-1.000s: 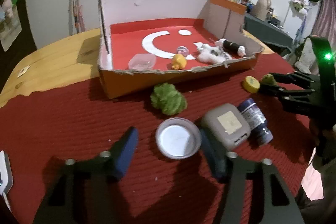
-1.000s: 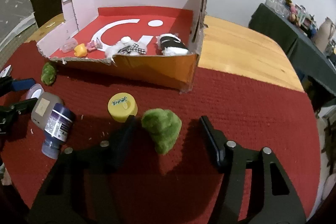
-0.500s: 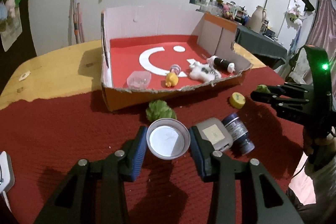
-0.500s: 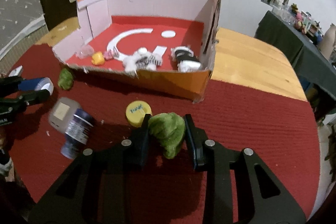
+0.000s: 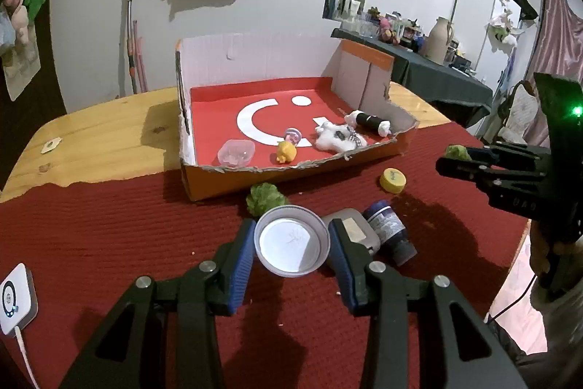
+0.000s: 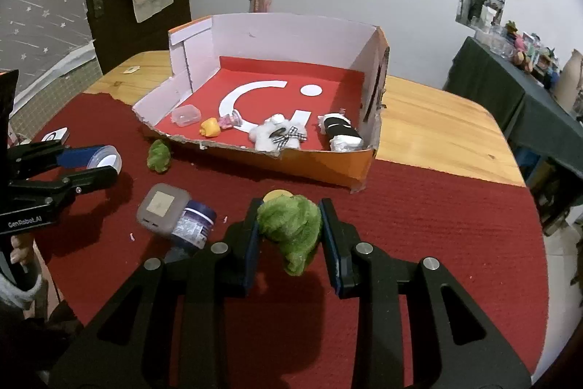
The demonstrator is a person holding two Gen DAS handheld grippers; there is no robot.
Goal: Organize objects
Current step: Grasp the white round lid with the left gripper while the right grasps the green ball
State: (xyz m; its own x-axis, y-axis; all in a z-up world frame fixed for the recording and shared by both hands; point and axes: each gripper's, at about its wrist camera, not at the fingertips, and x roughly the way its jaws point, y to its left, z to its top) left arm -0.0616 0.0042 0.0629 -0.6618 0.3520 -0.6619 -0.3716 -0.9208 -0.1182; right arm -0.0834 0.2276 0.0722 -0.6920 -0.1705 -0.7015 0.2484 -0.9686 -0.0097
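Currently the left gripper (image 5: 292, 245) is clamping a round white lid (image 5: 292, 241) between its blue pads, the lid's open side facing the camera and hanging just above the red cloth (image 5: 109, 236). The right gripper (image 6: 289, 230) is pinching a green fuzzy toy (image 6: 291, 225), its fingers narrowed tight against the fluff on both sides. Just beyond that toy a yellow cap (image 6: 277, 195) is lying on the cloth, mostly hidden in the right wrist view. A grey box (image 6: 162, 206) and a dark blue bottle (image 6: 191, 225) on its side are resting against each other between the two grippers. A second green fuzzy toy (image 5: 265, 197) is sitting near the front wall of the cardboard box (image 5: 291, 177). Inside the box, on its red floor, a clear plastic tub (image 5: 236, 152), a yellow toy (image 5: 286, 152), a small pink item (image 5: 292, 135) (too small to identify, possibly a capsule), a white plush (image 5: 335, 137) and a black-and-white plush (image 5: 371, 123) are lying in a loose row along the torn front edge. A white device (image 5: 14, 298) with a cable is sitting at the cloth's left edge, on the wooden table (image 5: 102, 133).
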